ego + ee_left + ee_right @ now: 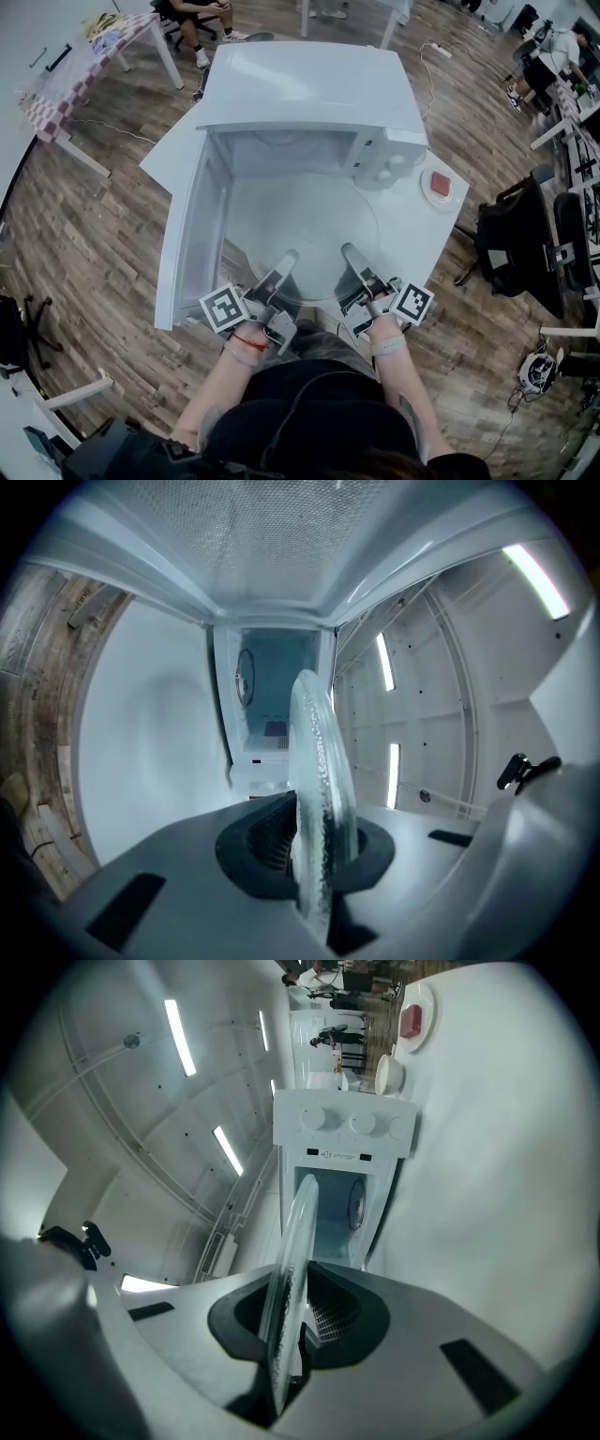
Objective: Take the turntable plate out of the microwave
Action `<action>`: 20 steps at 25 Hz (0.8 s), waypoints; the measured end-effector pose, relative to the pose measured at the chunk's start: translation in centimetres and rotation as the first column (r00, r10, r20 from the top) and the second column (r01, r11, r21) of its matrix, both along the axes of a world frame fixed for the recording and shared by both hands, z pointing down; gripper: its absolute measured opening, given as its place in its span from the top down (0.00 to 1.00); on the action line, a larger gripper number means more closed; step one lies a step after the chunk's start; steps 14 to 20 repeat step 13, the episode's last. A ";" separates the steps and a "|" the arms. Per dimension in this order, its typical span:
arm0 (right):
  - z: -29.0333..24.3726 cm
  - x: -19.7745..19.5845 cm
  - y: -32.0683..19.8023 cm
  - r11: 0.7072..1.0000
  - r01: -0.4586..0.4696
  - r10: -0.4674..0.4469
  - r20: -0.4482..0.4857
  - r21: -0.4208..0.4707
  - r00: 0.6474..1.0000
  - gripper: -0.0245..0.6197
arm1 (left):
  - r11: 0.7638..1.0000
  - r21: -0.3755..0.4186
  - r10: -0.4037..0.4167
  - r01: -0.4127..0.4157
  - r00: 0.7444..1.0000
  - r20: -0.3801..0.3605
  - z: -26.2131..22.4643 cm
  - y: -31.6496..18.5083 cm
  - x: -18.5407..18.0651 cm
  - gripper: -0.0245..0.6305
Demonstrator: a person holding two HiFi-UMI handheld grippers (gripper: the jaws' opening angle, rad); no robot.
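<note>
A round clear glass turntable plate (305, 225) is held level in front of the open cavity of a boxy white microwave (309, 84). It is held above the white counter (424, 242) on which the microwave stands. The plate is flanked on the left of the head view by the microwave's white door (181, 248), which is swung fully open. Whether the plate's far edge is inside the cavity mouth cannot be told.

The left claw (289, 256) is closed narrowly on the near rim of the plate, left of its middle. In the left gripper view the rim is seen edge-on between the two grey jaws, pressed by the dark ribbed pads (267, 841), and the cavity is seen ahead beyond the glass. The right claw (352, 251) is clamped on the same near rim, right of its middle. In the right gripper view the glass is likewise seen edge-on between the jaws, against a dark meshed pad (328, 1321). Beyond it the microwave's white control panel with three round knobs (349, 1124) is seen. The two claws are set near each other, side by side, both pointed toward the microwave.

A small round white dish with a red item on it (441, 187) is seen on the counter, just right of the microwave. A wood-plank floor (103, 281) is seen around the counter.
</note>
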State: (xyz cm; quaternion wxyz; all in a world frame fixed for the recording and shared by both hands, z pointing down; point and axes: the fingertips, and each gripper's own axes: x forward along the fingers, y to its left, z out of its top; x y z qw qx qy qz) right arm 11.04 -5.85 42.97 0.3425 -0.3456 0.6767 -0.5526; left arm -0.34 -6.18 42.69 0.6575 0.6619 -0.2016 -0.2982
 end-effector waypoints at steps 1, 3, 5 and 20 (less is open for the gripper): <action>0.1 0.0 -0.3 1.000 0.005 -0.005 0.001 -0.003 1.000 0.89 | 1.000 -0.001 -0.003 0.003 1.000 0.001 0.1 -0.2 0.0 0.92; 0.4 0.0 -0.7 1.000 0.014 -0.014 0.002 -0.009 1.000 0.89 | 1.000 -0.007 -0.009 0.009 1.000 0.003 0.4 -0.6 0.1 0.92; 0.6 0.0 -1.1 1.000 0.025 -0.025 0.002 -0.013 1.000 0.89 | 1.000 -0.014 -0.014 0.014 1.000 0.003 0.6 -1.0 0.0 0.92; 1.2 0.0 -2.6 0.998 0.049 -0.049 0.009 -0.032 0.999 0.89 | 0.999 -0.032 -0.027 0.027 1.000 0.006 1.0 -2.2 0.1 0.92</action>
